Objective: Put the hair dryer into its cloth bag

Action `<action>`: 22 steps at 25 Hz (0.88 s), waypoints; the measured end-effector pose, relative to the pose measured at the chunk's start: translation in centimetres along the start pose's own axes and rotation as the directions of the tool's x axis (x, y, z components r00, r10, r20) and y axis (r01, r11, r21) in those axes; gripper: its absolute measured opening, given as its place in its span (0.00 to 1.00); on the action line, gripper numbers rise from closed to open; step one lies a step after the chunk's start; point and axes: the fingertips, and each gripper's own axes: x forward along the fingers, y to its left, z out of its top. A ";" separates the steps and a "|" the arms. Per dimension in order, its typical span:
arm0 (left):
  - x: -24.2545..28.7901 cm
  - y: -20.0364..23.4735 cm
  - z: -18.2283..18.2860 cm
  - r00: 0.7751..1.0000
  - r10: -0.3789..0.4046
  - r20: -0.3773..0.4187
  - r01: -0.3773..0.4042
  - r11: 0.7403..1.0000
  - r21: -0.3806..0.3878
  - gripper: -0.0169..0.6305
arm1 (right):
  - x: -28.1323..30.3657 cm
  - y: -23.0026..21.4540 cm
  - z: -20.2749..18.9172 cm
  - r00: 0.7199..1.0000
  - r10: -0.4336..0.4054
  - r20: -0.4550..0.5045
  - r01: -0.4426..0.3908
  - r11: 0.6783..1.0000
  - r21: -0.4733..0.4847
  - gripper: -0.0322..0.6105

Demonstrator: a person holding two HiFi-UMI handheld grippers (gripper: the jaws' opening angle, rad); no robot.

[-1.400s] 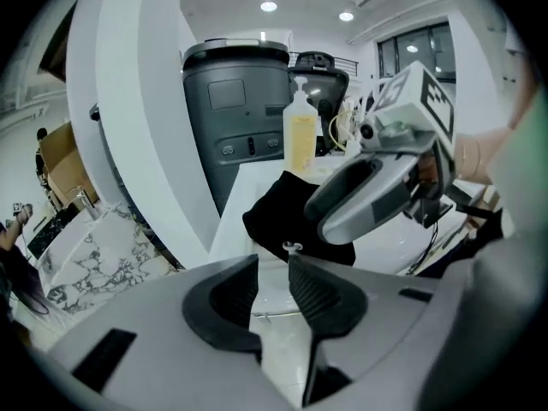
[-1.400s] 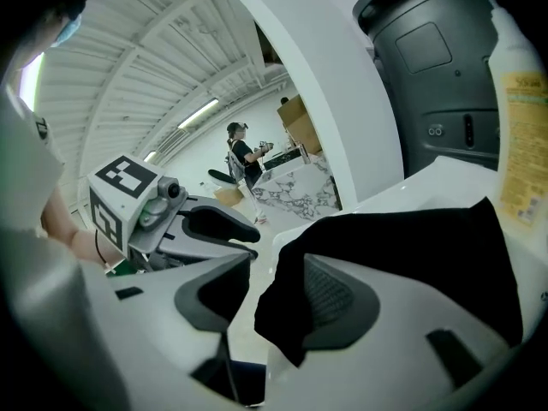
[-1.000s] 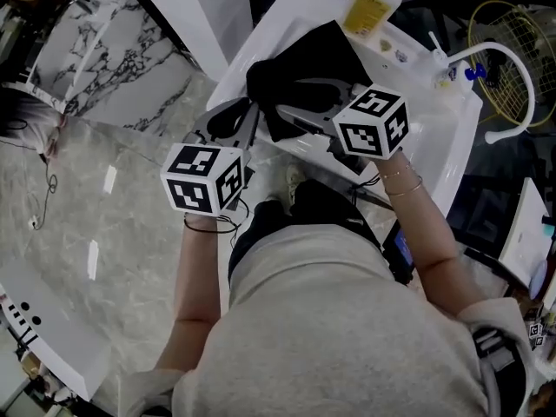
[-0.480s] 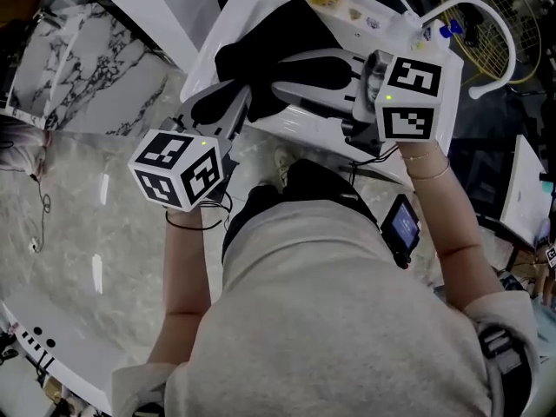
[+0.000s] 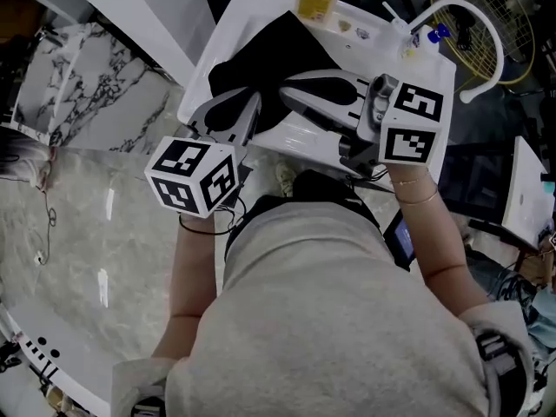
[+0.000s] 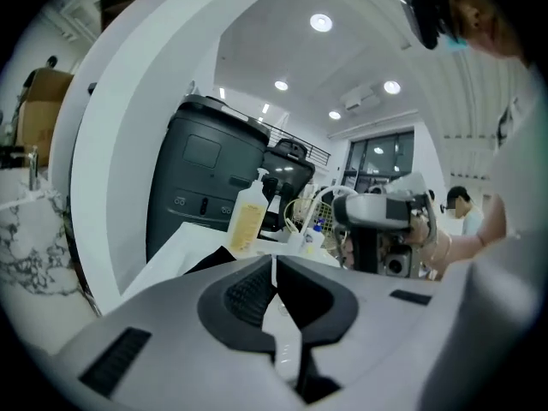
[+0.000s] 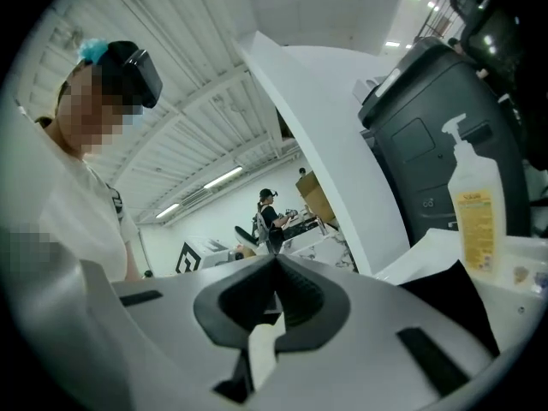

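My left gripper [image 5: 228, 115] and right gripper [image 5: 300, 89] have both just been closing and now stand shut, with nothing between the jaws. The black cloth bag [image 5: 261, 55] lies on the white table [image 5: 300, 142], its length running from near left to far right. It sits just beyond the left gripper's tips, and the right gripper points left across its near edge, so I judge the right nearer. I can't pick out the hair dryer in any view.

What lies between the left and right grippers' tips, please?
The black cloth bag lies on the white table between the left gripper and the right gripper, both just closed empty, as the head view shows.
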 end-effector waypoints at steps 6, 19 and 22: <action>1.6 -0.2 -0.1 0.999 0.018 -0.051 -0.022 0.997 -0.080 0.06 | -0.1 -2.5 0.9 0.982 -0.163 0.099 0.165 0.986 -0.017 0.05; 4.2 -0.8 -2.4 0.990 0.061 -0.130 -0.068 0.997 -0.048 0.05 | -1.1 -5.5 -2.0 0.909 -0.395 0.133 0.395 0.918 0.027 0.05; 4.5 -0.4 -3.0 0.985 0.091 -0.144 -0.098 0.994 -0.045 0.05 | -1.0 -5.7 -3.1 0.905 -0.411 0.105 0.412 0.911 0.017 0.05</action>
